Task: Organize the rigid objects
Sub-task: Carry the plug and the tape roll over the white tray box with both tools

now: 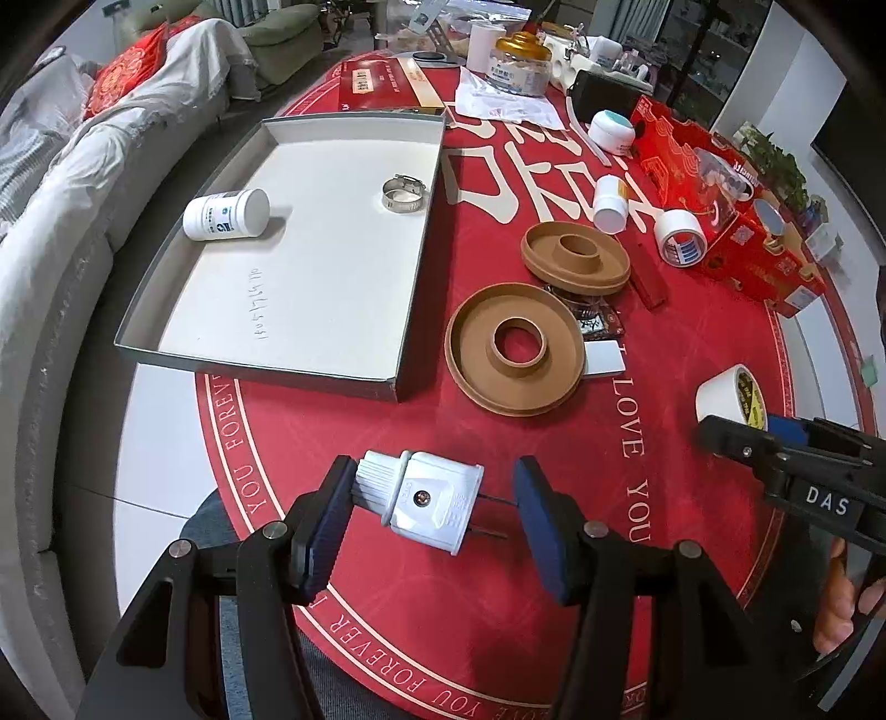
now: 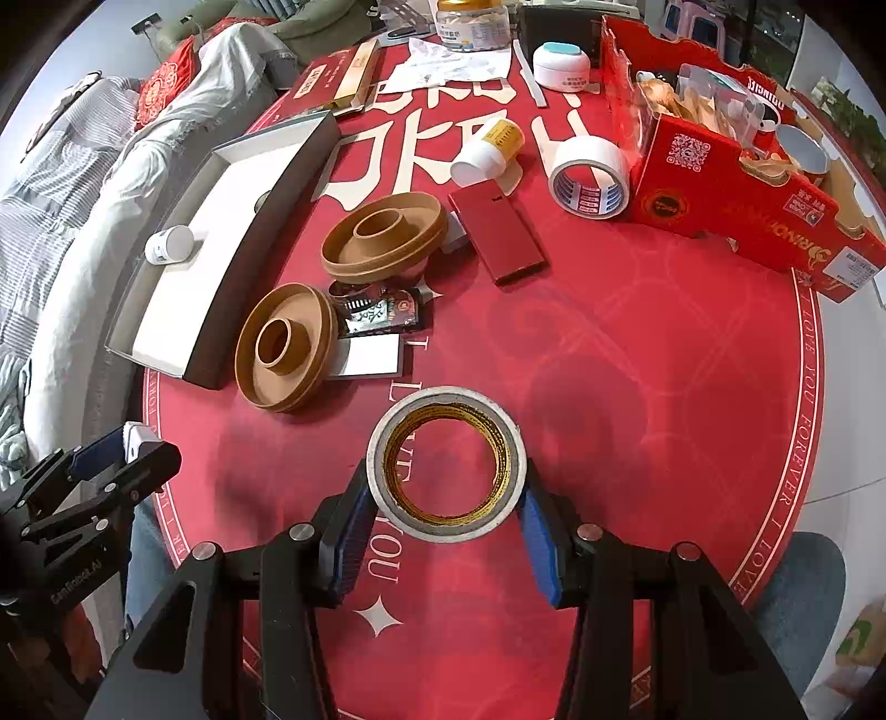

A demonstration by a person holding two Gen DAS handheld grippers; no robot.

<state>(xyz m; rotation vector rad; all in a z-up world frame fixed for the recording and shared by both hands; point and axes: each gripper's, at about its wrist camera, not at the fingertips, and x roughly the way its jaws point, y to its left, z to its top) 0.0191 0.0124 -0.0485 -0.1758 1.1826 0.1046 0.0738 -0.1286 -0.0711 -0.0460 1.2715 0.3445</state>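
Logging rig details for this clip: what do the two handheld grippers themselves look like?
Both are matte black linkage frames with silver pivot pins and flat blue finger pads. The left gripper shows faint grey lettering in the right wrist view; the right gripper carries a white "DAS" label. No sleeves are visible.

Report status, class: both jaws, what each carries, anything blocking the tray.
Left gripper shut on white plug. Right gripper shut on tape roll. Tray holds bottle, hose clamp; approach unobstructed.

Cloth-draped grey sofa (image 1: 61,183) with red cushion (image 1: 124,77), green armchair (image 1: 282,39), pale floor (image 1: 160,443).
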